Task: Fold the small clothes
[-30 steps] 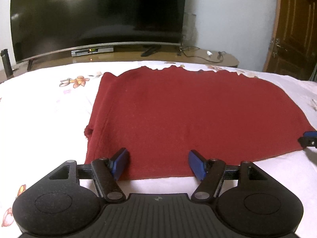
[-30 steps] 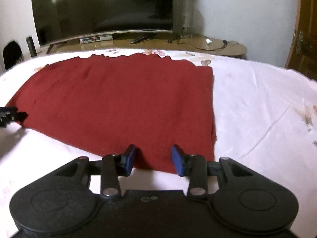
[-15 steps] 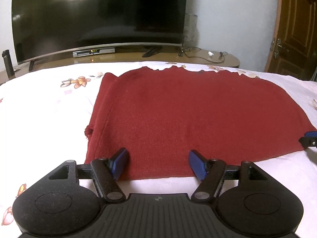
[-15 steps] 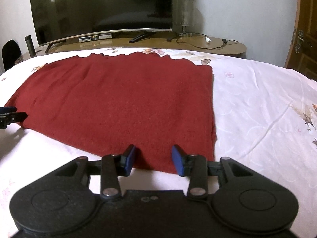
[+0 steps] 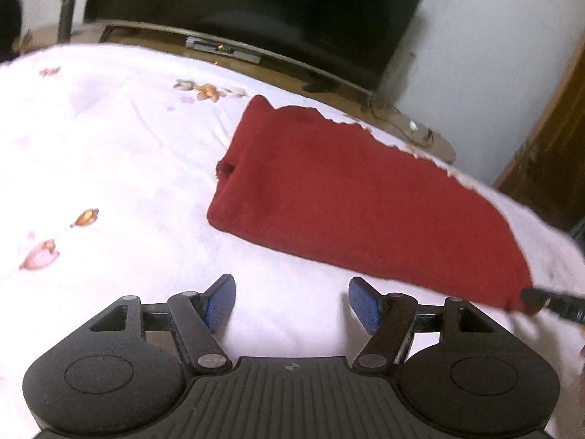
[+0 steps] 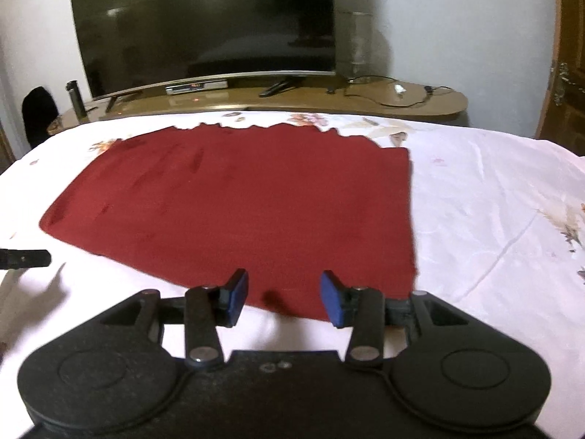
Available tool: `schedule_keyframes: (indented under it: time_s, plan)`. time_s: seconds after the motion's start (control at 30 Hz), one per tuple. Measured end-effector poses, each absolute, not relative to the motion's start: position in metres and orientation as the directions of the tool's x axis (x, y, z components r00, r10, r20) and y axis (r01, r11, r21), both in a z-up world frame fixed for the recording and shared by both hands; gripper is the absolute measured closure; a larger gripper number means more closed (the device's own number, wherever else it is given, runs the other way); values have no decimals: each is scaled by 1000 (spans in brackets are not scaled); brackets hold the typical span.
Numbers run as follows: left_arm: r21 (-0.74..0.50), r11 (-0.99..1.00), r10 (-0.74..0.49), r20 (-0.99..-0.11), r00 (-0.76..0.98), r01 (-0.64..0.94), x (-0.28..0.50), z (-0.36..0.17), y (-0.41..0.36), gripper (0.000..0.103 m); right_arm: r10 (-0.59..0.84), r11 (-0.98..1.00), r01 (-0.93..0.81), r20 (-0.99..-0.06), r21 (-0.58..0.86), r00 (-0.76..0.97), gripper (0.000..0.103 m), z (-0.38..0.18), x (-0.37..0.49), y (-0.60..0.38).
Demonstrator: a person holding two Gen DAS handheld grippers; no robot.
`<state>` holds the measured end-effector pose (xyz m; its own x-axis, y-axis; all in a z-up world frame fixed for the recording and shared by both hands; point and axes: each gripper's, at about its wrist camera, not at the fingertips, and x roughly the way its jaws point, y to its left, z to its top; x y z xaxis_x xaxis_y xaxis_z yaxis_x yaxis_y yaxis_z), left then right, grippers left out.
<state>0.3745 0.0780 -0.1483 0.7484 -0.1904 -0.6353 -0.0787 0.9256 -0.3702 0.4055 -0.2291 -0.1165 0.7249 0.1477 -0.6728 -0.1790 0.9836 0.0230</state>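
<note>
Since prev frame the left gripper point(image 5: 291, 305) has pulled back off the red cloth point(image 5: 351, 197) and rolled, so its view tilts; nothing but bedsheet point(image 5: 120, 168) between its wide-open jaws now. Right gripper point(image 6: 284, 298) has lifted a bit, jaws opening, near hem of the cloth in the gap but pads not pressing it. Prob. both let go after laying a fold flat.

Cloth lies flat, mid-bed, near edge straight, right edge straight, far edge ragged, close to the bed's far side. Lots of bare sheet left & right of it, so room to swing in for the next fold. Beyond: TV stand point(image 6: 420, 100) w/ cables, big TV point(image 6: 204, 29), wooden door point(image 5: 548, 168) far right.
</note>
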Motion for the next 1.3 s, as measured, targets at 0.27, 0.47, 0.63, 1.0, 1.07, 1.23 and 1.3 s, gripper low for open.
schedule_keyframes:
  time_s: [0.27, 0.47, 0.63, 1.0, 1.07, 1.23, 1.3]
  plan:
    - [-445, 888, -207, -619, 758, -121, 396, -157, 77, 34, 186, 977, -206, -664, 50, 724, 59, -117, 406, -215]
    - [-473, 872, -215, -605, 766, -129, 402, -159, 79, 34, 183, 980, -191, -667, 63, 722, 59, -119, 411, -220]
    - [-507, 852, -230, -589, 775, -132, 412, -161, 83, 34, 186, 979, -190, -665, 67, 723, 59, -121, 417, -220]
    - [-649, 744, -272, -514, 813, -161, 433, -172, 103, 34, 219, 973, -215, -655, 88, 724, 60, -126, 442, -210]
    - [-697, 694, -278, -489, 827, -179, 435, -177, 109, 35, 231, 970, -222, -643, 96, 730, 60, -126, 453, -203]
    - [-726, 654, -261, -480, 838, -212, 441, -183, 111, 58, 283, 956, -270, -620, 119, 731, 81, -126, 473, -180]
    - [-746, 617, -261, -494, 829, -251, 443, -194, 116, 84, 279, 954, -282, -622, 96, 732, 82, -128, 477, -169]
